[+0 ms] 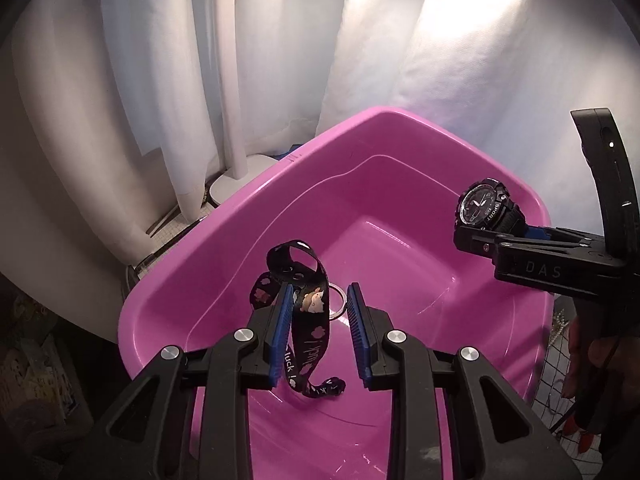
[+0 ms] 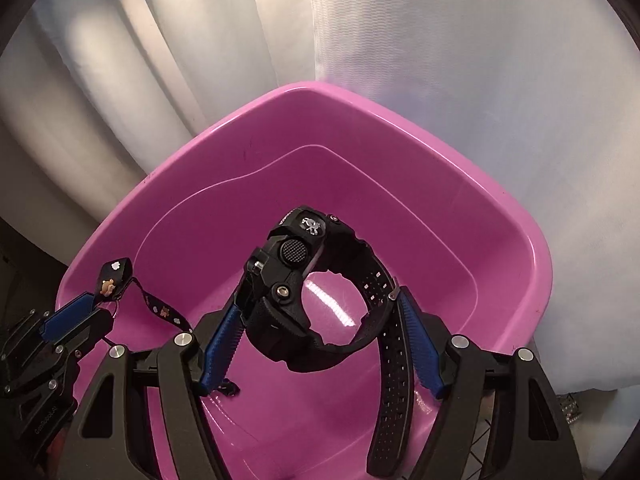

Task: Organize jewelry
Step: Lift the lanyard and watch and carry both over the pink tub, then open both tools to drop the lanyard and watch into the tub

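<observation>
Watch [image 2: 316, 280] and strap [image 1: 304, 304] above basin [image 1: 224, 240]

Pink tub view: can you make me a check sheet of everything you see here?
Surface: mostly hidden; dark mesh beside the tub.
Job's things: pink tub, nothing lying on its floor that shows; black strap with a ring and black watch, both held above it.
Clutter: small beaded bits at the mesh edge, too small to tell.
Grippers: left gripper shut on the strap; right gripper shut on the watch, one pad on its case, one on its band.
Cables: maybe one thin dark cord by the hand.
Surroundings: white curtains, white stand.
</observation>
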`<act>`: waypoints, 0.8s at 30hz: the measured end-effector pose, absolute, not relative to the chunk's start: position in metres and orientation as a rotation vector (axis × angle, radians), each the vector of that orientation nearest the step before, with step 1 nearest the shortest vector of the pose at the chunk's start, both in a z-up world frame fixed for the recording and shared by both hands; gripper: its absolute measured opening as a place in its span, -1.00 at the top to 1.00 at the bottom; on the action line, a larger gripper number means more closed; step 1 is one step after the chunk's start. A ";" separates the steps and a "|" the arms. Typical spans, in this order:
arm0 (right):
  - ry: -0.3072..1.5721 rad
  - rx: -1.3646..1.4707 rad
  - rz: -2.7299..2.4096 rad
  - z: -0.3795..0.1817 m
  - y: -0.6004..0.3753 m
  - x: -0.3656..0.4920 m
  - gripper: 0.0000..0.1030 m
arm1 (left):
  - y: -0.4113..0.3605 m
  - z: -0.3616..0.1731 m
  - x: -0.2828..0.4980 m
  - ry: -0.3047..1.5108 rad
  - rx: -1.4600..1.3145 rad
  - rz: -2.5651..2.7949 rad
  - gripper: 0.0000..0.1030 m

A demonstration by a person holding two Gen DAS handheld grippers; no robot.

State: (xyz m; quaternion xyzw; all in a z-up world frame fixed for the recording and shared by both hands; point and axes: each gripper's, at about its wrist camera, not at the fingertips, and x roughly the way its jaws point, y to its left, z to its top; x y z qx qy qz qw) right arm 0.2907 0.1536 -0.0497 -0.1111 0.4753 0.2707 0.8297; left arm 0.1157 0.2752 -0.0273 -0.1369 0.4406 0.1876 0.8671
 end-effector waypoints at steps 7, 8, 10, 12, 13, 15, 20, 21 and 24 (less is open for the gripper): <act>1.066 -0.396 0.509 -0.063 0.169 0.294 -0.37 | 0.279 -0.045 0.122 1.012 -0.291 0.419 0.46; 1.071 -0.411 0.504 -0.064 0.172 0.296 -0.37 | 0.282 -0.048 0.124 1.019 -0.291 0.423 0.46; 1.084 -0.435 0.501 -0.068 0.185 0.302 -0.38 | 0.283 -0.050 0.124 1.027 -0.292 0.424 0.46; 1.095 -0.453 0.494 -0.071 0.190 0.303 -0.38 | 0.287 -0.055 0.127 1.037 -0.296 0.427 0.45; 1.101 -0.458 0.495 -0.073 0.194 0.306 -0.39 | 0.288 -0.057 0.128 1.041 -0.297 0.429 0.44; 1.110 -0.465 0.489 -0.074 0.191 0.300 -0.39 | 0.290 -0.059 0.128 1.045 -0.304 0.432 0.43; 1.110 -0.480 0.461 -0.072 0.194 0.300 -0.39 | 0.295 -0.061 0.128 1.061 -0.306 0.450 0.23; 1.110 -0.480 0.459 -0.072 0.194 0.300 -0.39 | 0.296 -0.060 0.128 1.059 -0.309 0.452 0.11; 1.108 -0.477 0.453 -0.070 0.190 0.300 -0.39 | 0.296 -0.057 0.125 1.044 -0.301 0.465 -0.24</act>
